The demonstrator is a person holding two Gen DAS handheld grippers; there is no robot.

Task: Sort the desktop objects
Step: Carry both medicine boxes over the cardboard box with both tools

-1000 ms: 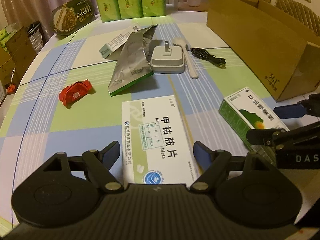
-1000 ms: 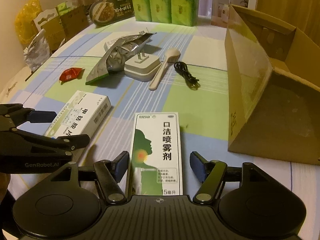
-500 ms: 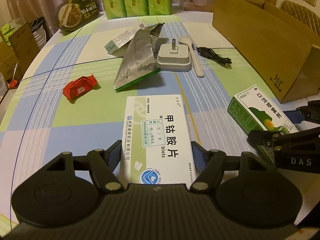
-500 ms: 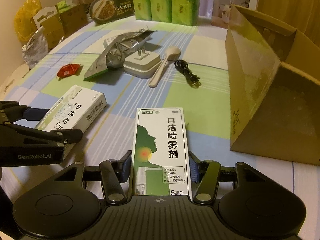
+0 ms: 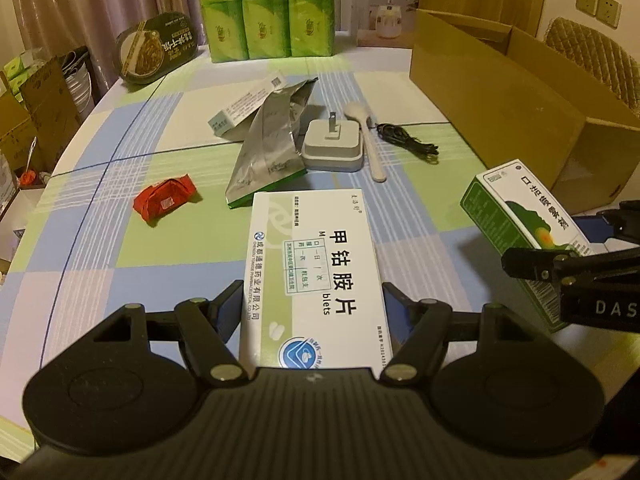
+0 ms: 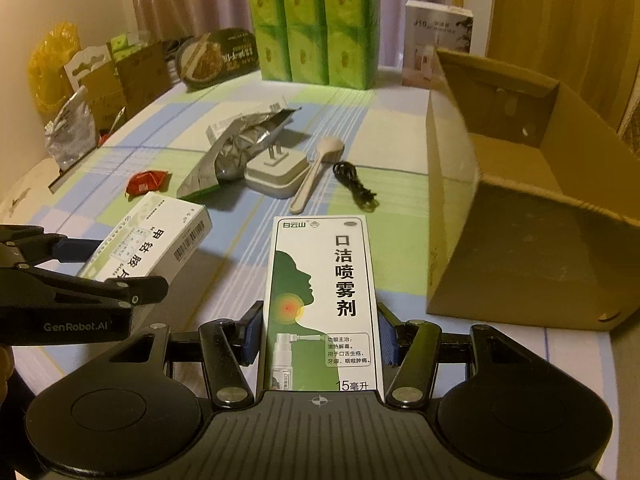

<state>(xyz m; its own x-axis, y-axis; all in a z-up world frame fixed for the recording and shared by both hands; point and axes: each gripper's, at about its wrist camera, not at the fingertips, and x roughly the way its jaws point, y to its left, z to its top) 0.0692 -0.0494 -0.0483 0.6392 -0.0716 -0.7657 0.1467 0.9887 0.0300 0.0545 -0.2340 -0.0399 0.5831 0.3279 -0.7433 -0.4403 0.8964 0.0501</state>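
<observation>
My left gripper [image 5: 314, 300] is shut on a white tablet box [image 5: 314, 264] and holds it above the table; the box also shows in the right wrist view [image 6: 156, 240]. My right gripper [image 6: 318, 334] is shut on a green and white throat spray box [image 6: 322, 300], lifted off the table; it also shows in the left wrist view [image 5: 524, 220]. An open cardboard box [image 6: 520, 208] stands at the right.
On the checked tablecloth lie a red wrapper [image 5: 164, 198], a silver foil pouch [image 5: 272, 148], a small carton [image 5: 244, 108], a white plug adapter [image 5: 332, 146], a spoon [image 5: 366, 136] and a black cable [image 5: 408, 142]. Green tissue packs [image 5: 268, 8] stand at the back.
Both grippers closed on their boxes and lifted them off the table. The views rose slightly.
</observation>
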